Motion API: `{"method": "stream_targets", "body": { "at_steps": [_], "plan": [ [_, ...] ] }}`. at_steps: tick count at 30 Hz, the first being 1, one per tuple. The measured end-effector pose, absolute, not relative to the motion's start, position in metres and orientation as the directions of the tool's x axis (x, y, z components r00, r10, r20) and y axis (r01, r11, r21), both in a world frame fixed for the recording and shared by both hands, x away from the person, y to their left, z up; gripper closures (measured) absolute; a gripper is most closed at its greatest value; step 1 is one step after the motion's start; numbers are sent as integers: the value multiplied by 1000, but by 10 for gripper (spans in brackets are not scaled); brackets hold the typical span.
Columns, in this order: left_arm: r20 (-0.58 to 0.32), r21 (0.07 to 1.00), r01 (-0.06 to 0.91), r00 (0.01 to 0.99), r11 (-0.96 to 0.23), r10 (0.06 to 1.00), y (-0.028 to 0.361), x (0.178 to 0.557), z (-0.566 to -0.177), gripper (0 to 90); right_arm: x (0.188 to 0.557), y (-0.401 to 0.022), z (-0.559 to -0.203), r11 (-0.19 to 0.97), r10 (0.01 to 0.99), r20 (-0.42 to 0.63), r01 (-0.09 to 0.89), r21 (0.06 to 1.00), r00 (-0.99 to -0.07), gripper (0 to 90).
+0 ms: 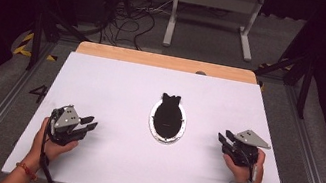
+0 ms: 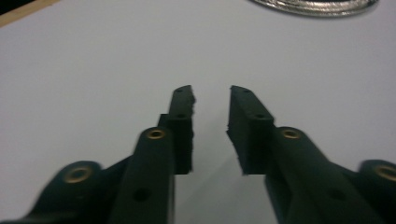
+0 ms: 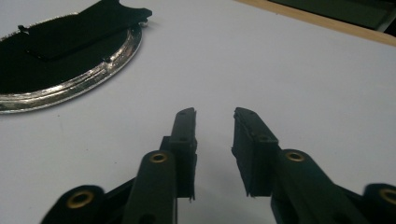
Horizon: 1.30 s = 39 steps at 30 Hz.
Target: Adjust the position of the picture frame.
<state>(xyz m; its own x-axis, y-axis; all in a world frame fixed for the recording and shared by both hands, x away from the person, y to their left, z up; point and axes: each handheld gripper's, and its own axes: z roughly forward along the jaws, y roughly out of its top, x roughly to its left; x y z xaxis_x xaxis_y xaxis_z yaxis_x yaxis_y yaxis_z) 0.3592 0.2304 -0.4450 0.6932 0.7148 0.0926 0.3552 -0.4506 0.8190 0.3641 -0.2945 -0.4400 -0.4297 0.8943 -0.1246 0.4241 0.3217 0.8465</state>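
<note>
Both tongs rest empty on the worktop, either side of the oval plate

An oval silver-rimmed metal plate (image 1: 167, 121) sits at the middle of the white rectangular worktop (image 1: 116, 88), well apart from every edge. On the plate lies a flat black fabric piece (image 1: 168, 115) that covers most of its inside and reaches over the rim at the end toward the far edge, where it finishes in a notched shape.

The left tongs (image 1: 90, 123) are held in the person's left hand (image 1: 51, 142) near the near left corner of the worktop, pointing toward the plate. In the left gripper view the left tongs (image 2: 211, 95) show a narrow gap between their black jaws with nothing in it, only bare white worktop beneath; a strip of the plate's rim (image 2: 317, 7) shows at the top.

The right tongs (image 1: 224, 137) are held in the person's right hand (image 1: 243, 169) near the right edge of the worktop, also aimed at the plate. In the right gripper view the right tongs (image 3: 215, 116) likewise stand slightly apart and empty, with the plate (image 3: 84, 79) and the black fabric (image 3: 70, 35) ahead and to the upper left, well clear of the jaw tips
</note>
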Motion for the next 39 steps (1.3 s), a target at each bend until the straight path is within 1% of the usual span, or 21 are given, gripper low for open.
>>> {"method": "stream_targets", "body": {
  "at_steps": [2, 3, 4, 5, 7, 12, 15, 17, 18, 19, 22, 24, 27, 30, 33, 36, 39],
  "plan": [
    [65, 820, 360, 712, -444, 699, 228, 367, -445, 888, 374, -291, -440, 315, 890, -90, 462, 829, -447, 784],
    [71, 814, 357, 721, -458, 689, 227, 369, -446, 898, 377, -289, -440, 315, 890, -86, 465, 827, -449, 823],
    [76, 805, 356, 732, -475, 677, 221, 375, -447, 900, 382, -285, -440, 330, 880, -95, 456, 827, -465, 879],
    [76, 805, 356, 732, -475, 677, 221, 375, -447, 900, 386, -282, -441, 341, 877, -108, 449, 826, -467, 897],
    [84, 800, 352, 736, -486, 672, 211, 384, -446, 900, 395, -276, -443, 342, 874, -90, 471, 813, -478, 900],
    [45, 796, 372, 750, -477, 660, 195, 397, -444, 900, 415, -261, -442, 335, 877, -77, 489, 806, -475, 900],
    [45, 795, 368, 758, -483, 651, 187, 402, -445, 900, 425, -257, -442, 329, 880, -68, 500, 801, -471, 900],
    [28, 793, 369, 773, -485, 634, 177, 407, -446, 900, 435, -253, -443, 326, 881, -60, 510, 796, -470, 900],
    [35, 791, 361, 779, -493, 627, 173, 409, -446, 900, 440, -249, -445, 335, 876, -69, 498, 800, -478, 900],
    [28, 790, 363, 784, -494, 620, 169, 410, -446, 900, 444, -246, -446, 336, 875, -59, 515, 788, -480, 900],
    [18, 785, 364, 795, -501, 606, 159, 416, -447, 900, 455, -238, -447, 338, 880, -66, 523, 783, -470, 900],
    [33, 769, 356, 807, -530, 590, 150, 419, -451, 900, 463, -232, -445, 334, 882, -59, 534, 776, -467, 900],
    [34, 750, 357, 820, -557, 571, 138, 422, -455, 900, 472, -224, -446, 350, 880, -67, 547, 761, -470, 900],
    [18, 761, 354, 826, -543, 564, 128, 423, -453, 900, 480, -216, -449, 377, 873, -82, 559, 738, -481, 900],
    [17, 768, 344, 832, -540, 554, 123, 425, -451, 900, 486, -210, -451, 375, 873, -69, 574, 727, -483, 900],
    [8, 766, 347, 837, -541, 548, 116, 429, -453, 900, 489, -205, -451, 375, 871, -63, 576, 726, -487, 900],
    [4, 759, 352, 839, -548, 544, 112, 432, -457, 900, 492, -196, -452, 397, 854, -67, 563, 725, -515, 900]
  ]
}}
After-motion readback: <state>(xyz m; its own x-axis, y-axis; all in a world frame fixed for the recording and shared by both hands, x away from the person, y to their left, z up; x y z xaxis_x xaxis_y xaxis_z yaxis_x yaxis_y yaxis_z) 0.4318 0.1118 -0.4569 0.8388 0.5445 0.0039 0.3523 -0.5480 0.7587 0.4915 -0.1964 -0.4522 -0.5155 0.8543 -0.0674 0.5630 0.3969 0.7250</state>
